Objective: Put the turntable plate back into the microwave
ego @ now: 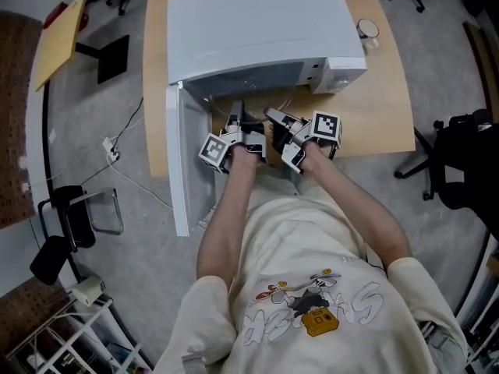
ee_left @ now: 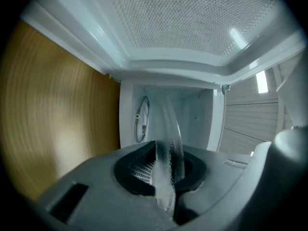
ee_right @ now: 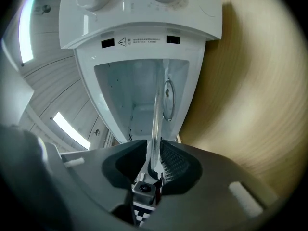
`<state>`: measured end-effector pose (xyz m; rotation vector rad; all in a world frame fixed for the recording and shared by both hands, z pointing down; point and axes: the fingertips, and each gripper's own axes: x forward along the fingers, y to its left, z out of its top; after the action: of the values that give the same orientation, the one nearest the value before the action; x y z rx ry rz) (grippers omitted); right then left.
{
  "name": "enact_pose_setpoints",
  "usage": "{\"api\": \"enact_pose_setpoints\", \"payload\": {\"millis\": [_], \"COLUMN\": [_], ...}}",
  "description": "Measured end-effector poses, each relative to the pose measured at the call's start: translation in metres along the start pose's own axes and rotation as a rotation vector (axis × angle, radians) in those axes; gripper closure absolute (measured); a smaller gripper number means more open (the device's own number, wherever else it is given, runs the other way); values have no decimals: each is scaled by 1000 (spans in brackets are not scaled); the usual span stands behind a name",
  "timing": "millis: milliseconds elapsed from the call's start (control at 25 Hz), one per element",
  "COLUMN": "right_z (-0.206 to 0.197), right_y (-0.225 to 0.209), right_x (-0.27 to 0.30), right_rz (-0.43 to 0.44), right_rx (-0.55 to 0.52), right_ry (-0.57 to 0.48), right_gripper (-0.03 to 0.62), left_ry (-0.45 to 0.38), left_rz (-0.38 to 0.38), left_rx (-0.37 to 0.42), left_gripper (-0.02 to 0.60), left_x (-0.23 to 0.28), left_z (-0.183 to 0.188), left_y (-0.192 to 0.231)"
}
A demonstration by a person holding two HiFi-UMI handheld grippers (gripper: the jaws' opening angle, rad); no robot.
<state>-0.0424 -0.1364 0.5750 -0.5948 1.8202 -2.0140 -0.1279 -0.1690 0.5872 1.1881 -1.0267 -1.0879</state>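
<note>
Duly observed left gripper (ee_left: 163, 170) and right gripper (ee_right: 154, 153) each clamped on turntable plate (ee_right: 157, 112) rim, before open microwave (ego: 257, 29), near table's (ego: 390, 123) front edge.

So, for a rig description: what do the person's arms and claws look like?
Left claw and right claw: grey moulded shells, black ribbed pads, each with a white cube of black square markers. Arms bare below a cream short-sleeved T-shirt with a cartoon print.
</note>
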Motion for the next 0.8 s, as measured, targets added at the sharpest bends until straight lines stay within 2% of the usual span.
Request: {"api": "enact_pose_setpoints", "payload": {"millis": [80, 160, 280, 520, 680, 800], "right_z": [0, 3, 12, 27, 43, 56], "right_y": [-6, -10, -9, -12, -13, -13], "right_x": [6, 13, 20, 27, 37, 47], "right_rz": [-17, -41, -34, -24, -42, -59], "right_rx": [10, 7, 6, 24, 20, 9], "right_ry": [5, -4, -18, -51, -75, -85], "right_gripper": [499, 536, 542, 541, 542, 542], "left_ry": [18, 22, 15, 47, 109, 140], "left_rz": [21, 23, 2, 10, 5, 36], "left_rx": [28, 38, 21, 21, 46, 54], "left_gripper": [551, 551, 551, 548, 441, 455], "left_x": [2, 8, 18, 34, 44, 41], "left_z": [-2, -2, 0, 3, 2, -2], "left_y": [5, 6, 3, 13, 3, 8]}}
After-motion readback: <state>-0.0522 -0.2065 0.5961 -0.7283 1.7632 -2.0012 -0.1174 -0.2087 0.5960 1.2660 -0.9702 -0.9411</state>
